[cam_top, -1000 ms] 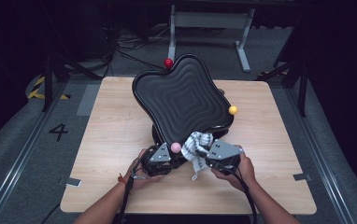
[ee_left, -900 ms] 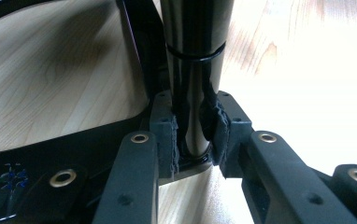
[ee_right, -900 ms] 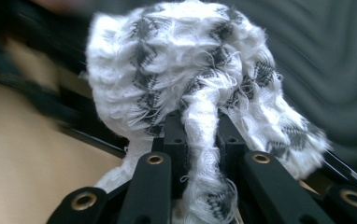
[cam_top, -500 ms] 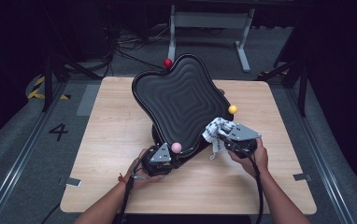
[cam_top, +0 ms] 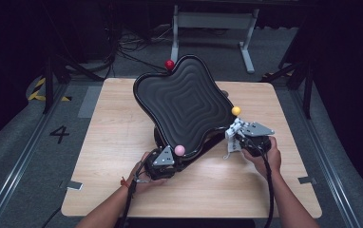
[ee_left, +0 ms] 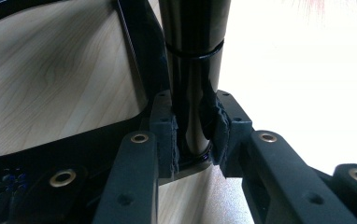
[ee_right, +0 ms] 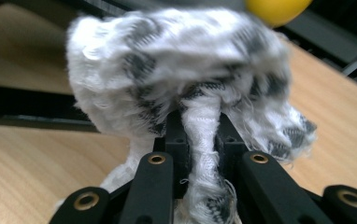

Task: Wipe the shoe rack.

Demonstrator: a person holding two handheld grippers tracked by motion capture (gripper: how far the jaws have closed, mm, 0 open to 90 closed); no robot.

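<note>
The left gripper (ee_left: pixel 191 135) has its jaws closed narrow on a black post (ee_left: pixel 193 70). The post stands upright between the two pads, and both pads (ee_left: pixel 165 135) press against its sides near its lower end. A thin dark band rings the post above the pads. To one side of the pads lies pale wooden table (ee_left: pixel 50 84); a glossy black curved edge crosses in front of it. On the other side the view is washed out white.

In the high view the left gripper (cam_top: pixel 163 161) sits at the near lower edge of a large black ridged tray (cam_top: pixel 184 104), which is tilted up on its stand. A pink ball (cam_top: pixel 179 150) sits on the tray rim just beside this gripper.

The right gripper (ee_right: pixel 200 135) has its jaws closed narrow on a white cloth with dark checks (ee_right: pixel 186 74). A twisted strand of the cloth runs down between the pads, and the rest bunches out above and to both sides of the fingers. A yellow ball (ee_right: pixel 277 9) shows just beyond the cloth, at the top edge of the view.

In the high view the right gripper (cam_top: pixel 239 137) holds the cloth (cam_top: pixel 234 135) just beside the right edge of the tray, below the yellow ball (cam_top: pixel 236 110). A red ball (cam_top: pixel 169 64) sits at the tray's far corner, well apart from both grippers.
</note>
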